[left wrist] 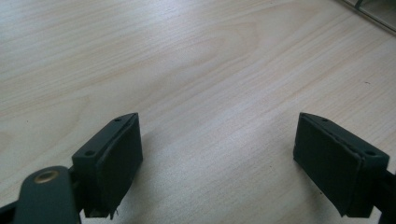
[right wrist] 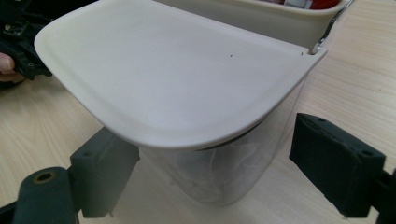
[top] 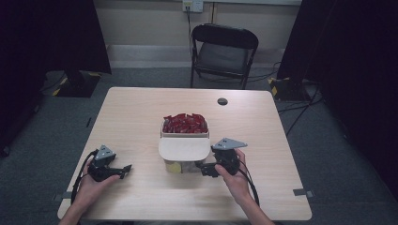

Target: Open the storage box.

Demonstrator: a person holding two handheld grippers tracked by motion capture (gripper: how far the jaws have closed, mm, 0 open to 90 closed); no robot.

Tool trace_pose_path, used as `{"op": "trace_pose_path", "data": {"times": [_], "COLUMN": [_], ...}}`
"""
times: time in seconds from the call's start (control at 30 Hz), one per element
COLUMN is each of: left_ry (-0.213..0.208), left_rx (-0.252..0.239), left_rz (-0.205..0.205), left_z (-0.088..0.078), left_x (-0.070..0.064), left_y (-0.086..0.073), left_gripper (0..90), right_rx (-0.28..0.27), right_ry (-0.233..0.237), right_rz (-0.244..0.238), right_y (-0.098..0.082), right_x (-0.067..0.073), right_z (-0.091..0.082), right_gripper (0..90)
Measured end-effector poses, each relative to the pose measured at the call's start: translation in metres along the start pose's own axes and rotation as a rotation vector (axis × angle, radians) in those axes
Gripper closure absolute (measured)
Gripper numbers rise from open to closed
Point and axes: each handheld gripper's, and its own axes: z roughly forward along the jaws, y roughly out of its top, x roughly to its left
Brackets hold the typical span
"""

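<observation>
A: Toward the table's near edge, how do the jaws stand?

B: Left gripper: apart over bare wood. Right gripper: apart, flanking the clear container under its cream lid.

A: Hazard?

B: Uneven closure could tip it against the sachet tub behind, mid-table.

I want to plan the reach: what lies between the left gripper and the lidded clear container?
Only bare wooden table lies between the left gripper and the lidded clear container; the high view shows this.

table | lidded container centre (red packets behind) | chair beyond
</observation>
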Motion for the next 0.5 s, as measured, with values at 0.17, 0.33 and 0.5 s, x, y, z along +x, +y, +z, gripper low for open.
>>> {"op": "trace_pose_path", "data": {"times": [0.17, 0.33, 0.5], "left_ry": [0.000, 0.000, 0.001], "left_rx": [0.000, 0.000, 0.000], "left_rz": [0.000, 0.000, 0.000], "left_z": [0.0000, 0.0000, 0.0000], "left_x": [0.0000, 0.0000, 0.0000], "left_y": [0.0000, 0.0000, 0.0000], "left_gripper": [15.1, 15.1, 15.1], "right_rx": [-0.004, -0.012, -0.020], "right_ry": [0.010, -0.003, 0.001], "right_rz": [0.007, 0.014, 0.021], "right_y": [0.0028, 0.0050, 0.0071], "right_x": [-0.0007, -0.0008, -0.0017], "right_z": [-0.0009, -0.0015, -0.0020], "right_gripper": [14.9, 14.7, 14.6]}}
